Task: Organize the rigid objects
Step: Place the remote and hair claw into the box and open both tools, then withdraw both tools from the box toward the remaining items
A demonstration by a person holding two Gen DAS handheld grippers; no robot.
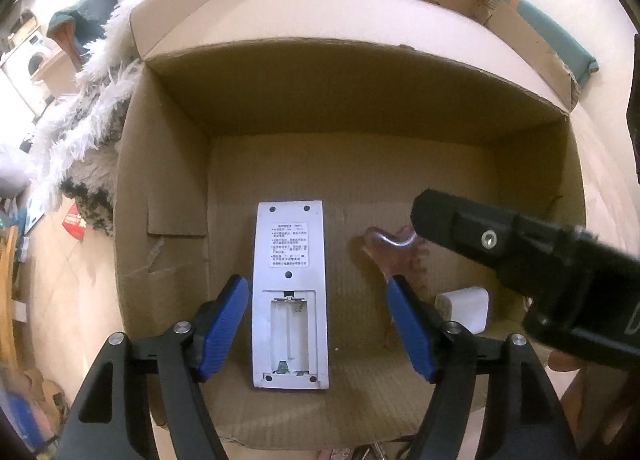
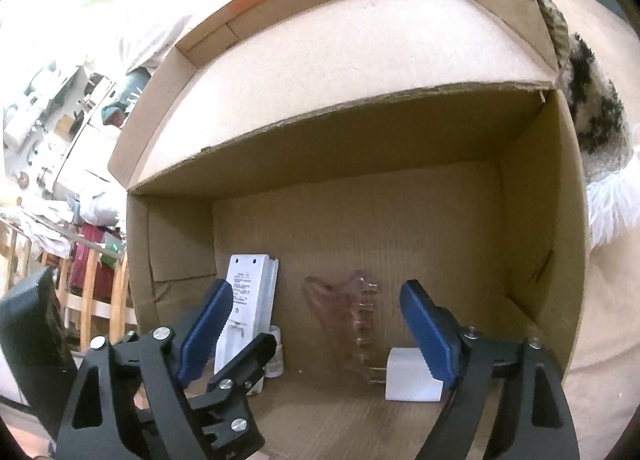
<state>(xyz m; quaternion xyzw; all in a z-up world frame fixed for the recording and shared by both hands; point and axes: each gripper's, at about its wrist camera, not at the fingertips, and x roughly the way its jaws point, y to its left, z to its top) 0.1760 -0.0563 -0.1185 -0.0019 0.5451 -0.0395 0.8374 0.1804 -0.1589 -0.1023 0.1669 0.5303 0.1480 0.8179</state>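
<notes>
Three items lie on the cardboard box floor: white remote face-down w/ battery bay open, pink hair claw beside it, white charger plug nr the claw. Your left gripper & right gripper both gape wide, gripping nothing.

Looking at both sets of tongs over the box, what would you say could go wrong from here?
1. The left tongs straddle the white remote, open; pulling out carelessly might drag it.
2. The charger lies close to the hair clip; its prongs could snag the teeth.
</notes>
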